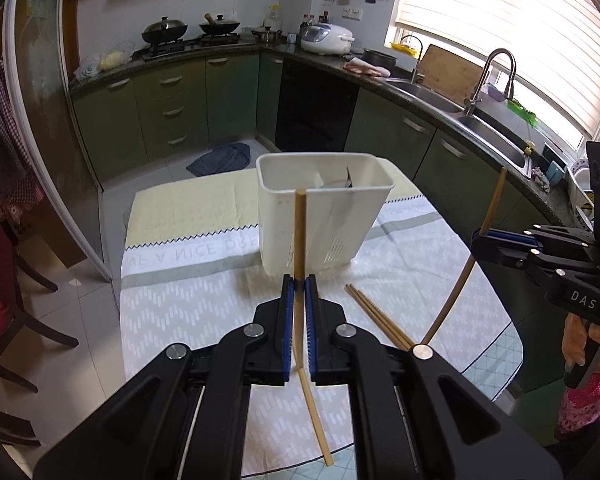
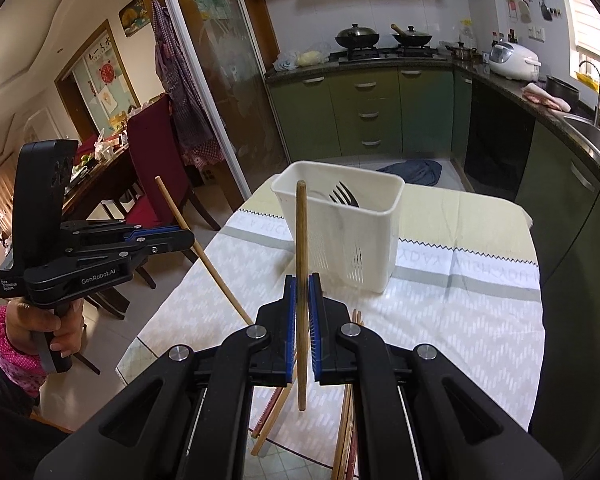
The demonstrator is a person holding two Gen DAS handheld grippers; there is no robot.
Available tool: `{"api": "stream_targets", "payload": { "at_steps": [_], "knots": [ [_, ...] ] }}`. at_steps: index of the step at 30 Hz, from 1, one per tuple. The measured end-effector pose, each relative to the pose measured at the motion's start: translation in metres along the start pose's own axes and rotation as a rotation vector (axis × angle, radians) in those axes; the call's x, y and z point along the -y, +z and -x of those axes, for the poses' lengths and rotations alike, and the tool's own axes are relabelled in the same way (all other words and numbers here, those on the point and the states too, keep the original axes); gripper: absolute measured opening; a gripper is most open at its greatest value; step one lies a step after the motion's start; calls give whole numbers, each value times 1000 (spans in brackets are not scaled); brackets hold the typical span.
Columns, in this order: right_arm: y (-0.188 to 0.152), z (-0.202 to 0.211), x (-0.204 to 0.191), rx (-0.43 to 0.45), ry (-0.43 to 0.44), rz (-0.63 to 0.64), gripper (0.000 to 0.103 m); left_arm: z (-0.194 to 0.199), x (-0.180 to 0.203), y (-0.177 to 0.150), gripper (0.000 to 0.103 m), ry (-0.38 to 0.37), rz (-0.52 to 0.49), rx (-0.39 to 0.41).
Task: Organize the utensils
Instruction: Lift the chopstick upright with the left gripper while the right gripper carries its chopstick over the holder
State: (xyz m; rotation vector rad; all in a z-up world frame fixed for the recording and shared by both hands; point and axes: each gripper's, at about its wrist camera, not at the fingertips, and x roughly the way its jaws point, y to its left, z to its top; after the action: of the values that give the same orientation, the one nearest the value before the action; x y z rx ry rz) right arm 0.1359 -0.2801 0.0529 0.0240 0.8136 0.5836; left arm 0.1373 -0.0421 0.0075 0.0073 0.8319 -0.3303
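bench point(image 1: 496, 344) | patterned cloth point(image 1: 204, 300) on it | on cloth: white utensil caddy point(image 1: 324, 220), loose chopsticks point(image 1: 376, 316)

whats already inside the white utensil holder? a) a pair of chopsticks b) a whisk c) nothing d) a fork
d: dark fork tines show above the rim of the white utensil holder, while each gripper, left and right, is shut on a chopstick outside it.
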Motion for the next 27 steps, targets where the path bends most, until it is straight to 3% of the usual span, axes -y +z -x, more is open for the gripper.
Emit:
{"api": "stream_targets", "payload": {
  "at_steps": [20, 27],
  "knots": [
    [14, 25, -5, 43, 17, 11, 7, 19, 14, 14, 6, -4, -27, 56],
    [37, 45, -6, 102, 22, 12, 7, 42, 20, 33, 6, -9, -41, 102]
  ]
}}
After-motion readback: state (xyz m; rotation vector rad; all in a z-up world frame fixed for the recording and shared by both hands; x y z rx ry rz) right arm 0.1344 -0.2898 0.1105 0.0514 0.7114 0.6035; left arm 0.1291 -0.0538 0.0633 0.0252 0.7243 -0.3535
